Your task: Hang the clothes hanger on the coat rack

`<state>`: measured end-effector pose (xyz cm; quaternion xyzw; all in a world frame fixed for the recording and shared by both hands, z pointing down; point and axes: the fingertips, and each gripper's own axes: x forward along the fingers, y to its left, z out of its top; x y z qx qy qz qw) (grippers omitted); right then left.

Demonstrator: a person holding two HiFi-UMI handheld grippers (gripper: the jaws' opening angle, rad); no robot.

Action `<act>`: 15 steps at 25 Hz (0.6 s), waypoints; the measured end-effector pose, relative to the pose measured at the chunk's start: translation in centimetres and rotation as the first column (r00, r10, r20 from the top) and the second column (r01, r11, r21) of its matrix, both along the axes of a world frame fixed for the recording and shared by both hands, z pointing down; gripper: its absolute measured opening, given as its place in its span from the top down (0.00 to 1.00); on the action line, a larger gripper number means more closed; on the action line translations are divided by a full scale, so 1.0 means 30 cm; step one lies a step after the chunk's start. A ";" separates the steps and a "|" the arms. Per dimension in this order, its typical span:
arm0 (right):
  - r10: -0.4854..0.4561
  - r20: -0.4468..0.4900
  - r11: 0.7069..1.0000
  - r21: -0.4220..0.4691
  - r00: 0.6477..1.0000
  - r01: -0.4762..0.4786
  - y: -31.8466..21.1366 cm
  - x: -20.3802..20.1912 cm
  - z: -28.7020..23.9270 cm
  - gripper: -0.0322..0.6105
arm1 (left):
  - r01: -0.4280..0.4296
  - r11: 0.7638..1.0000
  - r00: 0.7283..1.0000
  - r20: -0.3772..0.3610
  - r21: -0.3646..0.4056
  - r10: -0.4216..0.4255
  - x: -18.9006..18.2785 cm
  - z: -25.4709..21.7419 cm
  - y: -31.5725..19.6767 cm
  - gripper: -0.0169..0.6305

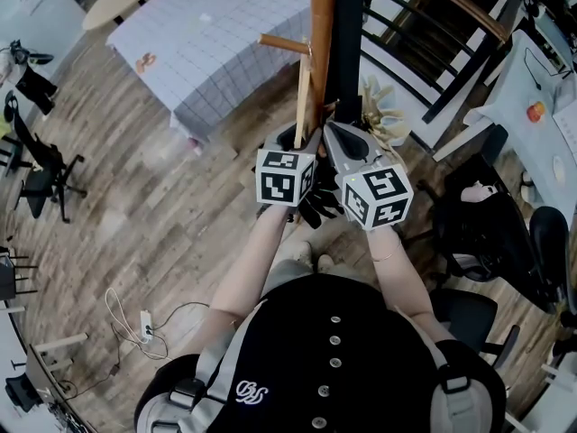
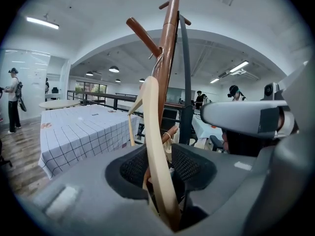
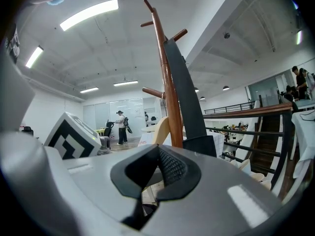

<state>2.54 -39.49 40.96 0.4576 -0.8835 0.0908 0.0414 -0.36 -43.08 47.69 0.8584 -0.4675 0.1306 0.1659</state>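
Left gripper view: one hanger point(image 2: 155, 132) inside the spread left claw point(image 2: 167, 167), one coat rack point(image 2: 170, 48) behind; right claw point(image 3: 150, 175) pressed together.

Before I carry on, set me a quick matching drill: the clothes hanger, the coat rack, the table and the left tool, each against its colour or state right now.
Things:
1. clothes hanger
2. coat rack
3. table
4. left tool

Colour or state:
A. jaws apart
B. white with a dark grid
C. reddish-brown, upright
D. pale wood, standing between two jaws

Pairs: 1-D, 2-C, 3-B, 4-A
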 end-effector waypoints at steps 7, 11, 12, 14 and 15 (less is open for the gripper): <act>-0.006 -0.011 1.000 0.014 1.000 0.006 0.010 0.000 -0.020 0.95 | -0.002 0.996 0.999 -0.034 0.093 0.005 -0.020 -0.115 0.024 0.73; -0.004 -0.018 0.999 0.037 1.000 0.005 0.011 0.005 -0.049 0.95 | -0.001 0.990 0.998 -0.056 0.141 0.009 -0.031 -0.182 0.035 0.73; -0.005 -0.018 0.999 0.044 1.000 0.006 0.011 0.007 -0.060 0.95 | -0.002 0.988 0.998 -0.066 0.154 0.013 -0.032 -0.201 0.039 0.73; -0.013 -0.012 0.998 0.058 1.000 0.014 0.013 0.008 -0.086 0.95 | -0.006 0.983 0.996 -0.087 0.186 0.022 -0.033 -0.246 0.048 0.73; -0.018 -0.005 0.998 0.066 1.000 0.019 0.015 0.007 -0.103 0.95 | -0.005 0.979 0.995 -0.099 0.206 0.026 -0.033 -0.273 0.053 0.73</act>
